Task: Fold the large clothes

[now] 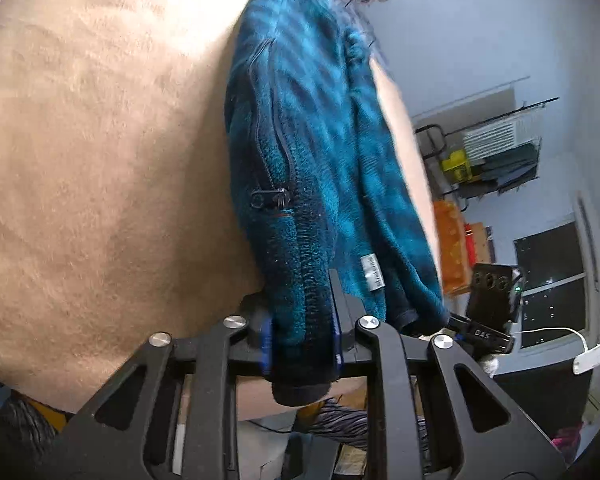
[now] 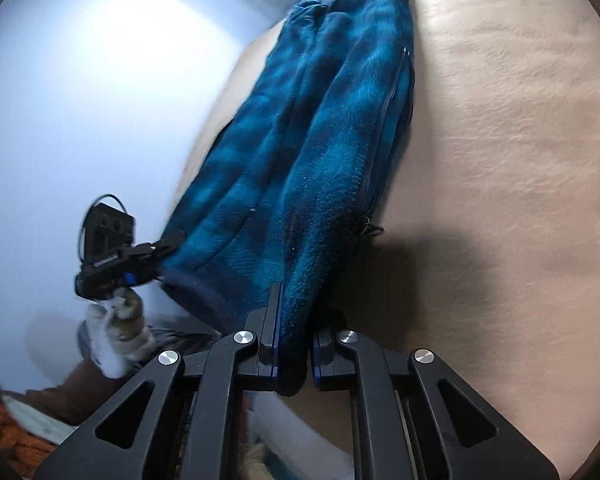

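Note:
A teal and dark blue plaid fleece jacket [image 1: 312, 152] with a dark zipper hangs over a beige plush surface [image 1: 100, 160]. My left gripper [image 1: 302, 344] is shut on its dark hem corner. The jacket also fills the right wrist view [image 2: 308, 152]. My right gripper [image 2: 294, 356] is shut on another hem corner. The right gripper also shows in the left wrist view [image 1: 488, 308] beside the jacket's far edge, and the left gripper shows in the right wrist view [image 2: 116, 260], held by a gloved hand [image 2: 120, 332].
The beige plush surface [image 2: 500, 160] spreads under the jacket. A pale wall [image 1: 480, 32], a rack with folded items [image 1: 492, 156], orange boxes [image 1: 452, 248] and a dark window [image 1: 552, 276] stand behind. A white cable and plug [image 1: 592, 354] lie to the right.

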